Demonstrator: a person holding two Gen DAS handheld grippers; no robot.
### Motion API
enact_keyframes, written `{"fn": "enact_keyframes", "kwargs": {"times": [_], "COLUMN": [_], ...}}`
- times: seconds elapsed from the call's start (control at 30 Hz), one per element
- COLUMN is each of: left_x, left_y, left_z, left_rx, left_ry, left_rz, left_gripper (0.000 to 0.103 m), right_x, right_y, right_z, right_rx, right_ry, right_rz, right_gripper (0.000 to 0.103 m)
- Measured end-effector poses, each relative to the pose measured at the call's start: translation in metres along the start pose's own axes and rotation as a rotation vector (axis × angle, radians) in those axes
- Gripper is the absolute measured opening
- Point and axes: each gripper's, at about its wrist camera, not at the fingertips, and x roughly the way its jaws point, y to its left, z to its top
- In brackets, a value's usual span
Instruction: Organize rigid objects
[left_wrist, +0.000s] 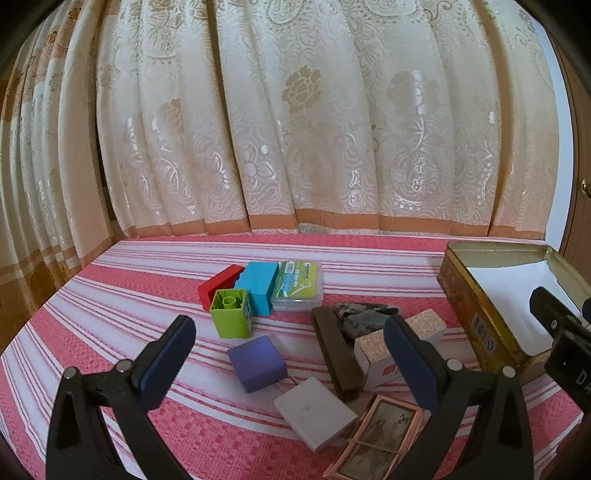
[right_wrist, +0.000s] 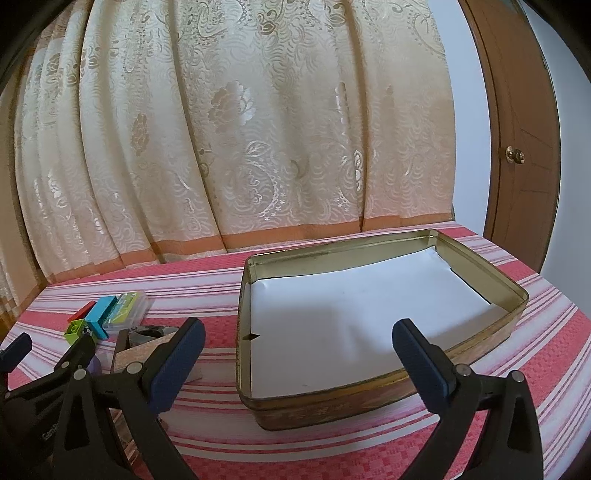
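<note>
Your left claw (left_wrist: 290, 349) spread wide, nothing held, above purple block (left_wrist: 257, 363). Right claw (right_wrist: 299, 356) likewise released, over empty tin (right_wrist: 484, 258) on tabletop (right_wrist: 207, 273).

A tin (right_wrist: 384, 397) is sitting on the right of the cloth (left_wrist: 122, 284), with paper (right_wrist: 354, 314) lying in it. To its left, blocks (left_wrist: 255, 286) are lying far, small boxes (left_wrist: 314, 411) near, and a curtain (left_wrist: 295, 122) is hanging behind.

The left gripper (left_wrist: 290, 350) hovered with its jaws spread wide and empty, left of the tin (right_wrist: 369, 258). The right gripper (right_wrist: 299, 354) hung over the tin's near rim, equally wide and empty.
</note>
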Motion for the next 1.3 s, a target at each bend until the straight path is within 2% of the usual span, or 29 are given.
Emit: {"fn": "enact_keyframes", "kwargs": {"times": [0.3, 0.6, 0.93, 1.17, 1.27, 1.3], "left_x": [0.000, 0.003, 0.008, 0.013, 0.017, 0.018], "left_y": [0.000, 0.007, 0.025, 0.061, 0.080, 0.083], "left_z": [0.000, -0.001, -0.002, -0.002, -0.004, -0.005], "left_rx": [-0.004, -0.033, -0.027, -0.087, -0.131, -0.136], "left_ry": [0.002, 0.024, 0.053, 0.070, 0.091, 0.097], "left_rz": [-0.002, -0.018, 0.013, 0.050, 0.068, 0.070], "left_gripper": [0.103, 0.103, 0.103, 0.103, 0.103, 0.103], "right_x": [0.000, 0.001, -0.001, 0.005, 0.012, 0.014], "right_y": [0.001, 0.017, 0.035, 0.051, 0.061, 0.064], "right_z": [0.000, -0.004, -0.010, -0.016, -0.022, -0.023], "right_rx": [-0.004, -0.075, -0.155, -0.230, -0.266, -0.280], "right_ry": [0.005, 0.029, 0.039, 0.103, 0.181, 0.193], "right_rz": [0.007, 0.087, 0.146, 0.267, 0.354, 0.350], "right_gripper": [0.102, 0.102, 0.102, 0.102, 0.102, 0.102]}}
